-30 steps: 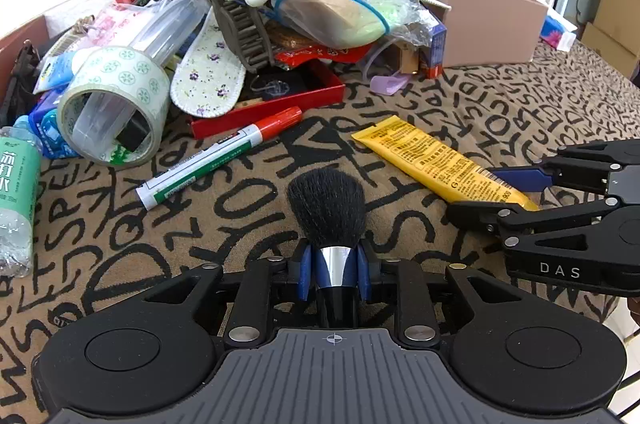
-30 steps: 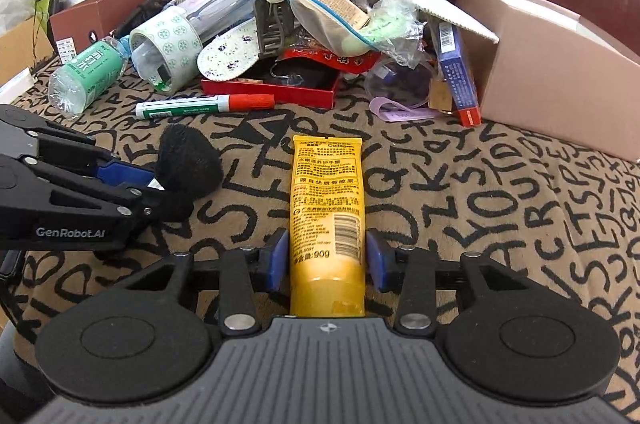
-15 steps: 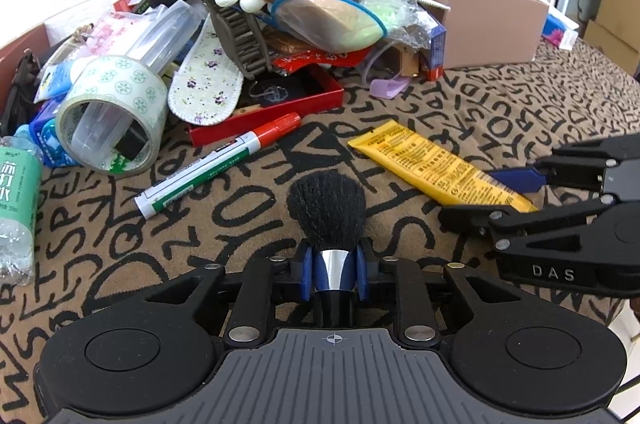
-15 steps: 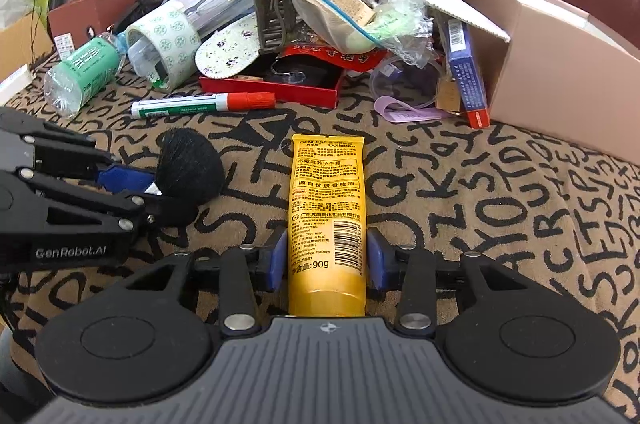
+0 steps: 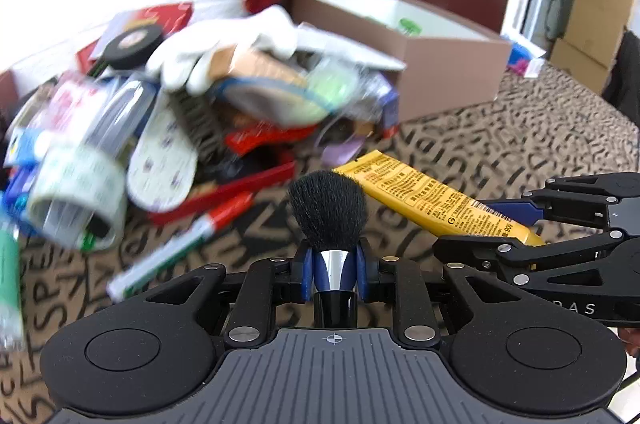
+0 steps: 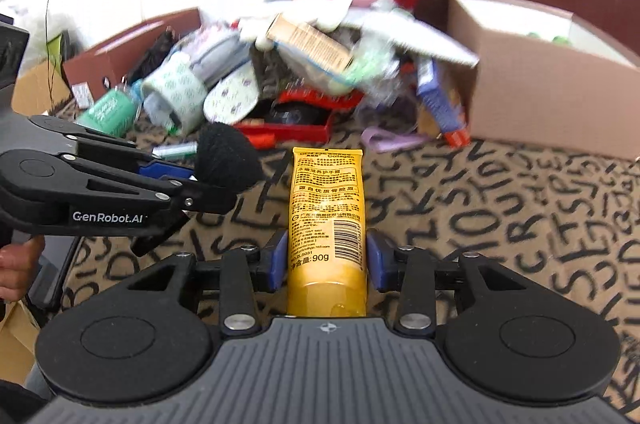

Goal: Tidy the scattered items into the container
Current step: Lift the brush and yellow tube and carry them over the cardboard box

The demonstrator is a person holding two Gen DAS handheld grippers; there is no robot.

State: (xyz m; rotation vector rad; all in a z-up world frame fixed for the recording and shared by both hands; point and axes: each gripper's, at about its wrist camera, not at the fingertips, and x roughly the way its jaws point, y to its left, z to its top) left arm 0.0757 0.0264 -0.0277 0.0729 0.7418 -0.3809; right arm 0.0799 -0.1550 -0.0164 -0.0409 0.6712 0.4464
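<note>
Carrying: both items are gripped and seem lifted off the letter-patterned desk (image 6: 500, 207), presumably bound for the box.
Left hand-held gripper (image 5: 334, 270): closed on the black makeup brush (image 5: 329, 207) at its silver ferrule, bristles pointing forward.
Right hand-held gripper (image 6: 327, 260): clamped on the yellow cream tube (image 6: 326, 199) near its cap end, crimped end pointing ahead.
Container: the open brown cardboard box (image 5: 448, 63) sits beyond the tube and to the right, with a few items already inside.
Clutter: the heap of leftovers, with a white glove (image 5: 224, 43), a tape roll (image 5: 76, 187) and a red-capped marker (image 5: 180, 244), lies left of the box, blurred.
Doing it well: keep both grips firm, raise each item above the box wall before moving over it, and release only once it is inside.
Spacing: the two grippers ride close side by side, so staggering the drops avoids a clash.
Risk: the tube is soft, so squeezing harder may deform it.
</note>
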